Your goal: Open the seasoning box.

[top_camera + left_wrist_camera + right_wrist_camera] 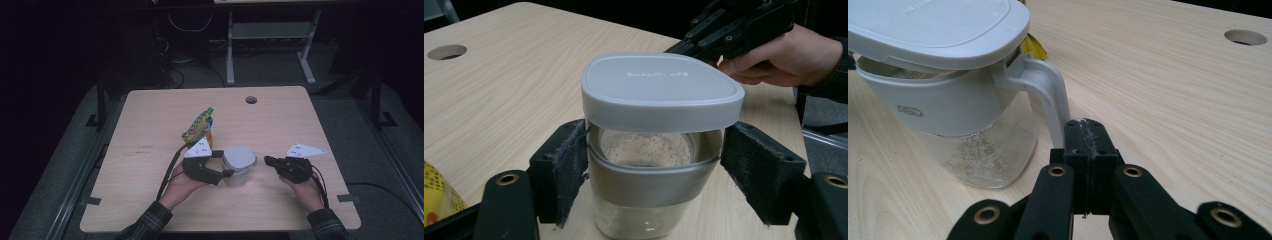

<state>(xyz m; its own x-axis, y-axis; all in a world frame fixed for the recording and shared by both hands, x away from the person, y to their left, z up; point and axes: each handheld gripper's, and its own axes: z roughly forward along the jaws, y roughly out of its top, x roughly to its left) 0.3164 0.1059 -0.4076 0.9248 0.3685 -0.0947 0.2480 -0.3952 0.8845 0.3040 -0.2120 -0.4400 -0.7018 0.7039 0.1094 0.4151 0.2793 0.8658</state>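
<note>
A glass jar [239, 165] with a pale grey lid [659, 85] and a white handle [1048, 95] stands on the wooden table [280, 125], near the front middle. Its glass looks frosted with some powdery residue inside. My left gripper [226, 164] straddles the jar from the left, and in the left gripper view its two pads [569, 165] press the jar's sides just under the lid. My right gripper [266, 160] is shut with nothing between its jaws. Its tip [1087, 132] sits right beside the lower end of the handle.
A colourful yellow-green snack pouch [200, 126] lies just behind the left gripper. A round cable hole [251, 99] sits at the table's far edge. Beyond the table stand desk legs and cables on a dark floor.
</note>
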